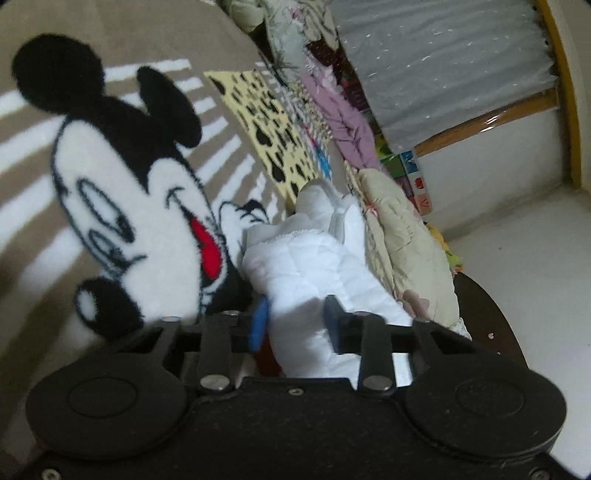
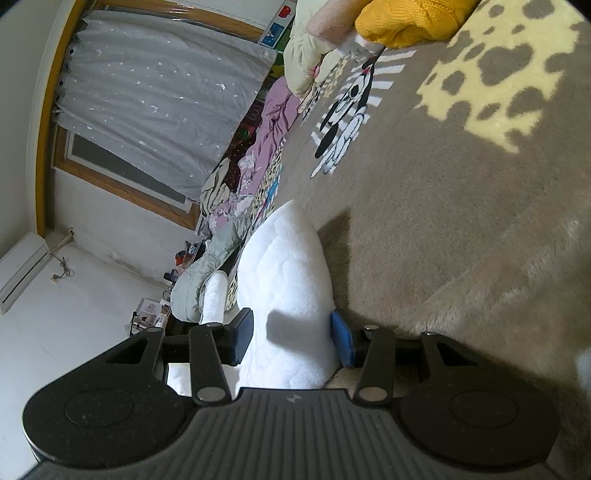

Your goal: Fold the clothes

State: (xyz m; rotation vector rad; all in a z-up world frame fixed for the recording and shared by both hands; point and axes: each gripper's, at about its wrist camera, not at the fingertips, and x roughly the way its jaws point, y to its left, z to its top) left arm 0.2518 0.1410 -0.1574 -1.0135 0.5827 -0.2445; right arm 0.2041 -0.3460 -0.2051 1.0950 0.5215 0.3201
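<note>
While both views are read from the fingers outward, the following is noted:

Left gripper (image 1: 295, 323): closed onto a bunched white quilted garment (image 1: 314, 266), which is pinched between its blue pads.

Right gripper (image 2: 291, 338): likewise clamped on the white garment (image 2: 284, 266), a thick rounded fold of it being held between the pads.

Garment's place: it is held at two points just above a brown plush blanket (image 2: 461, 221); whether any part rests on the blanket cannot be told.

Progress: the garment is seen gathered and doubled over, not lying flat or squared; a fold in the making or a finished bundle being carried would both fit, and this cannot be settled.

Other clothes: a cream padded piece (image 1: 406, 243) is seen just beyond the white garment, a mustard knit (image 2: 413, 18) farther off; whether these are folded cannot be told.

Surface: the blanket is printed with a cartoon mouse (image 1: 129, 199) and a yellow spotted patch (image 1: 269, 129).

Room: crumpled pink bedding (image 1: 347, 114) lies beyond, then a grey starred curtain (image 2: 155, 96) in a wooden window frame.
</note>
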